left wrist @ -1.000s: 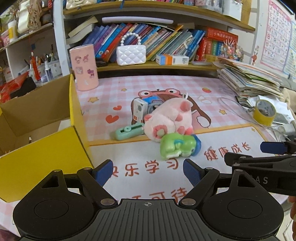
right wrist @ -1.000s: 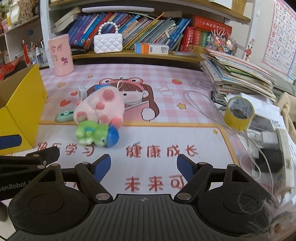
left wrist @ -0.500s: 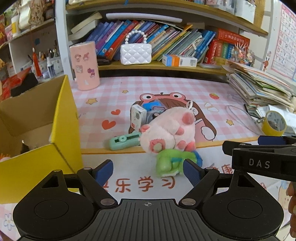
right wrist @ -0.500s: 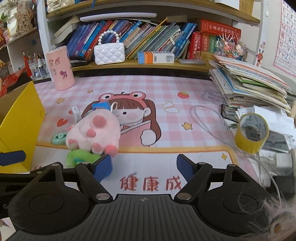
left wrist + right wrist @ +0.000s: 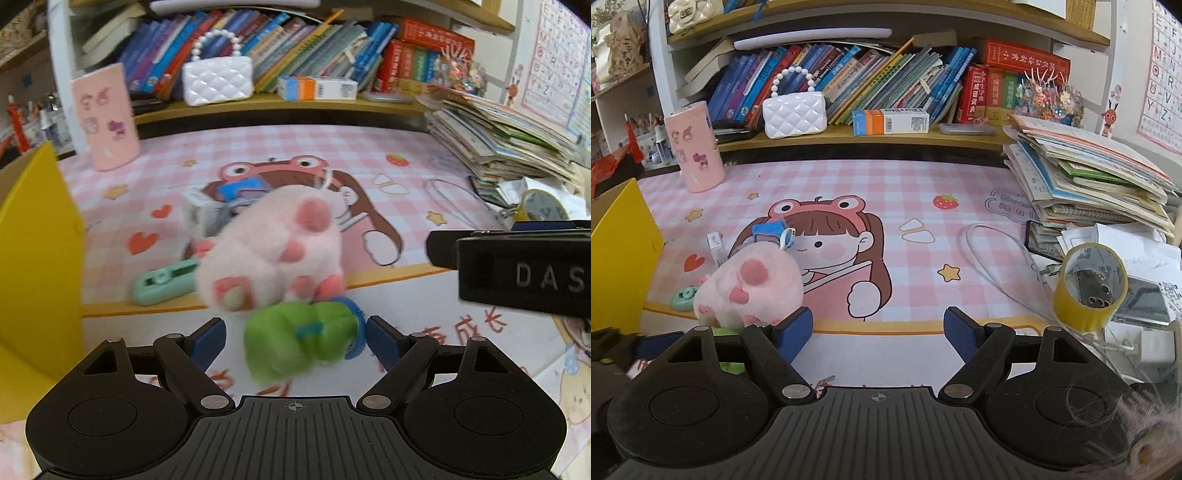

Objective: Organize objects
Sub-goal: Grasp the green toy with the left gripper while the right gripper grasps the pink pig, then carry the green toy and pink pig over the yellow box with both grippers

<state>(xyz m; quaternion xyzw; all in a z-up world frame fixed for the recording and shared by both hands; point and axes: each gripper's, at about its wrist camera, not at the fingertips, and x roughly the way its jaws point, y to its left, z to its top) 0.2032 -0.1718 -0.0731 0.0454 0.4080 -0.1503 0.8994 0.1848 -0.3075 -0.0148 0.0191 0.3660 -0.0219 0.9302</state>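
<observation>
Green plush toy [image 5: 303, 336] between spread left tool [image 5: 295, 338] fingers, untouched; right tool [image 5: 878, 332] apart, empty.

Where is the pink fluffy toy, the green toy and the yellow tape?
pink plush toy [image 5: 273, 254]: left wrist view, on its fuzzy belly.
green toy [image 5: 295, 338]: left wrist view, on its green body, between the left fingers.
yellow tape roll [image 5: 1071, 310]: right wrist view, on its yellow outer side.

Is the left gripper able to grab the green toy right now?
Probably yes. The left gripper is open with the green toy already between its fingers, nothing blocking. The pink plush sits just behind, touching it.
</observation>
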